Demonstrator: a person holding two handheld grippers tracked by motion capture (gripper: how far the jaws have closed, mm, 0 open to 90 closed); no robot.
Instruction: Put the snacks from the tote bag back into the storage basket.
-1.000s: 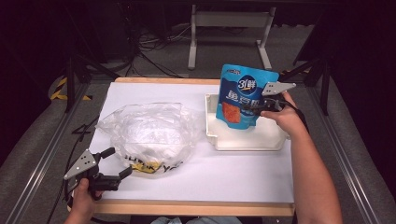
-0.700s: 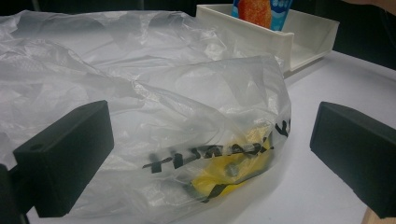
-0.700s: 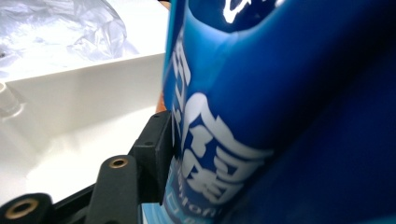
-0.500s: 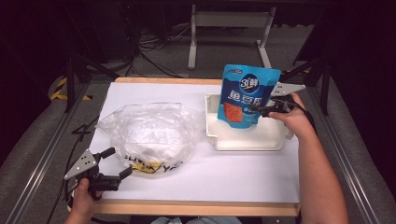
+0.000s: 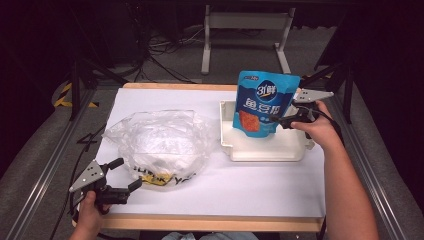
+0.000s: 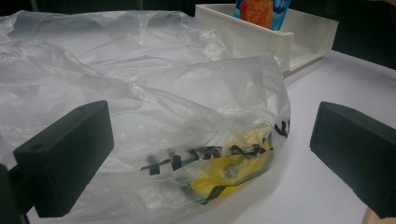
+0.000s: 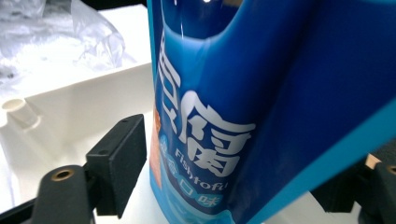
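Jaws of the right gripper (image 5: 281, 121) have just been opening and stand released, the blue pouch (image 5: 263, 104) upright between them in the white tray (image 5: 265, 150). Left gripper (image 5: 119, 176) rests spread beside the plastic bag (image 5: 160, 145).

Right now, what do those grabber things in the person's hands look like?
Each hand holds a black tool. The left gripper has two chunky, blocky black jaws and a grey three-cornered plate on top. The right gripper matches it, with the same grey plate and a dark cable trailing over the hand. Its jaws have brass-coloured screws near the base. The forearms are bare, with no sleeves showing.
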